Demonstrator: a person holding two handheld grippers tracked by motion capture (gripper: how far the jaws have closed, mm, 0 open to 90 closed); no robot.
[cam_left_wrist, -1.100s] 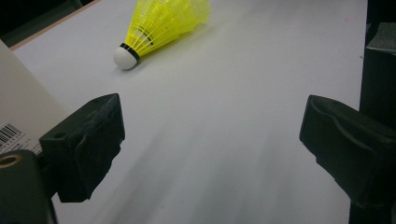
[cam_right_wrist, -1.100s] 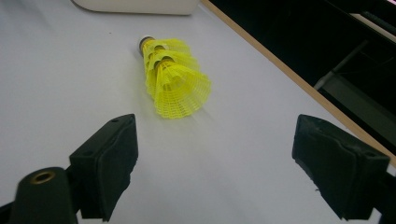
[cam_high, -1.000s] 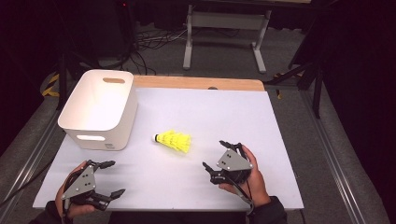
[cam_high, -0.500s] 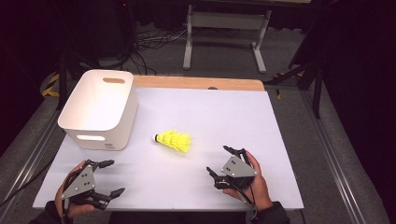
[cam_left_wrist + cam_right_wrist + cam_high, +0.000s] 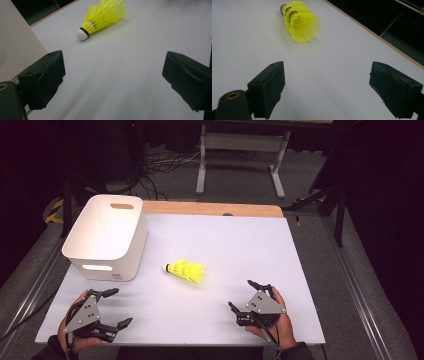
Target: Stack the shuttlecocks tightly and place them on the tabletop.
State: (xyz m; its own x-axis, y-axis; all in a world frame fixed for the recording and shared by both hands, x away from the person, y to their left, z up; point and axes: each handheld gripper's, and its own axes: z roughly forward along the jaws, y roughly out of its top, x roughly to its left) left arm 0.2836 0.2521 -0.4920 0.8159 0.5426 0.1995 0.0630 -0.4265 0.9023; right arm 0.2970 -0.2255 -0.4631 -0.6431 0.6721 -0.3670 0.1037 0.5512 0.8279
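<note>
Near the middle of the white tabletop (image 5: 215, 240) lies a yellow shuttlecock (image 5: 186, 270) on its side, just right of the white bin (image 5: 107, 237). Both the left gripper (image 5: 114, 308) and right gripper (image 5: 241, 295) sit near the front edge, fingers apart, holding nothing.
</note>
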